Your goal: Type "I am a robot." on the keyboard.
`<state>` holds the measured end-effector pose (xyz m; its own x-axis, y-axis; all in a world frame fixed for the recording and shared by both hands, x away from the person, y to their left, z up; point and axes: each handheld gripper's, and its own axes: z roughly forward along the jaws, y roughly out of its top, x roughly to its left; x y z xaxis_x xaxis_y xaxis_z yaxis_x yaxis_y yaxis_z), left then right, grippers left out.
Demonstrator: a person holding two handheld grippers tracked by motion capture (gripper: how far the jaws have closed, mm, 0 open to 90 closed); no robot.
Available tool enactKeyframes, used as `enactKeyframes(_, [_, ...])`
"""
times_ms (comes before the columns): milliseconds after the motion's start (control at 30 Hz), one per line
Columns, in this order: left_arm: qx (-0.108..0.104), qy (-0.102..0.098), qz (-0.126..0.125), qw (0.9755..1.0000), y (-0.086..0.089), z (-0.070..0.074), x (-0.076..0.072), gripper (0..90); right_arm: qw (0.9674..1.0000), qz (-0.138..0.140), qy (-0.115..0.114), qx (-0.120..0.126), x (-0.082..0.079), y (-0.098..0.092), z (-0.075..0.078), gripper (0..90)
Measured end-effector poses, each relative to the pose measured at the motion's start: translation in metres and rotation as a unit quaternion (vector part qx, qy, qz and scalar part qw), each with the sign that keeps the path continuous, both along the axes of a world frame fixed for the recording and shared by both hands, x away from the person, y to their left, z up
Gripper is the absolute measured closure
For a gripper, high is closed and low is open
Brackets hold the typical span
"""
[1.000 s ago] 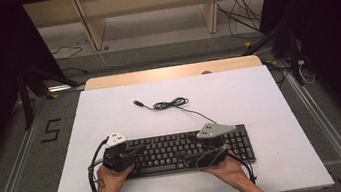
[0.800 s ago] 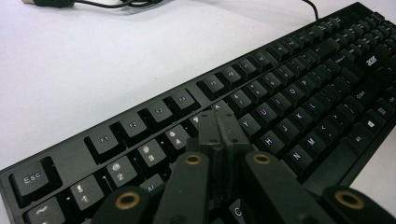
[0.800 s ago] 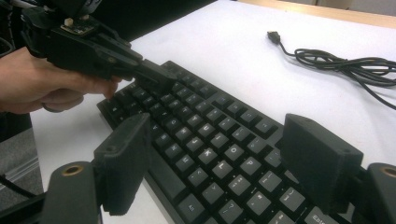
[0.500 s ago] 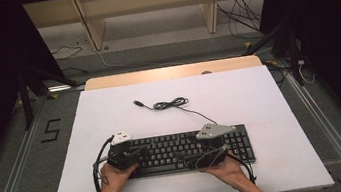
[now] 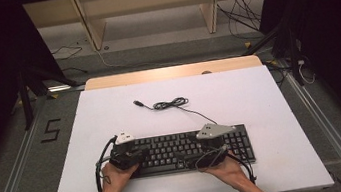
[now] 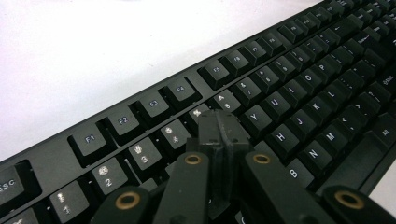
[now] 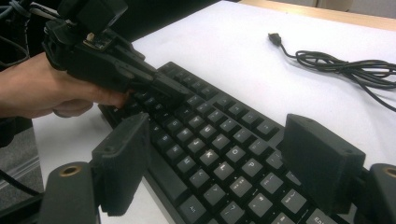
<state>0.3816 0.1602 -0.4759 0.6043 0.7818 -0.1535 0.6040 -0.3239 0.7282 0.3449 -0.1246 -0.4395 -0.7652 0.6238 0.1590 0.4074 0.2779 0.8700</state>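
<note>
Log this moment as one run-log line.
left gripper: shut, tips over keyboard number row | right gripper: open above keys | USB cable: loose

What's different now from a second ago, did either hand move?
The left tool slid a little toward the middle along the keyboard, its jaws shut with the tips over the number-row keys; it holds nothing. The right tool stayed in place with its jaws open over the keys. The keyboard and its loose cable lie as before on the white table.

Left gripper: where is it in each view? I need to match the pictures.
High view: left gripper, at lower left, over the keyboard's left end.
Left gripper view: bottom centre, jaws shut, tips over the number row.
Right gripper view: upper left, held in a hand.
Shared landmark: the black keyboard.
</note>
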Motion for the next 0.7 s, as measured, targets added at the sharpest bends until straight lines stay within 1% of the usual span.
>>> enactKeyframes(100, [0.007, 0.004, 0.003, 1.0, 0.0, -0.002, 0.0, 89.3, 1.0, 0.0, 0.0, 0.0, 0.0, 0.0, 0.0, 25.0])
enactKeyframes(167, [0.003, 0.005, 0.005, 1.0, 0.0, -0.003, 0.0, 89.3, 1.0, 0.0, 0.001, -0.001, 0.0, 0.0, 0.0, 25.1])
enactKeyframes(300, [0.002, 0.005, 0.004, 1.0, 0.0, -0.003, 0.001, 89.4, 1.0, 0.0, 0.0, 0.0, 0.0, 0.0, 0.0, 25.0])
enactKeyframes(400, [0.002, 0.0, 0.002, 1.0, 0.001, -0.001, 0.0, 89.2, 1.0, -0.001, -0.001, -0.001, 0.0, 0.0, 0.001, 25.1])
enactKeyframes(467, [-0.002, -0.002, 0.002, 1.0, 0.001, 0.001, -0.002, 89.1, 1.0, -0.001, -0.002, 0.0, 0.0, -0.001, 0.001, 25.1])
enactKeyframes(533, [-0.005, -0.01, 0.003, 0.9999, 0.001, 0.004, -0.003, 89.0, 1.0, -0.002, -0.001, 0.001, 0.0, -0.001, 0.001, 25.1])
enactKeyframes(633, [-0.013, -0.018, 0.004, 0.9997, 0.004, 0.008, -0.005, 86.5, 1.0, -0.002, -0.001, 0.0, 0.0, -0.001, 0.0, 25.1])
enactKeyframes(700, [-0.018, -0.02, 0.007, 0.9996, 0.006, 0.011, -0.006, 85.1, 1.0, -0.002, -0.001, 0.0, 0.0, -0.001, 0.0, 25.0])
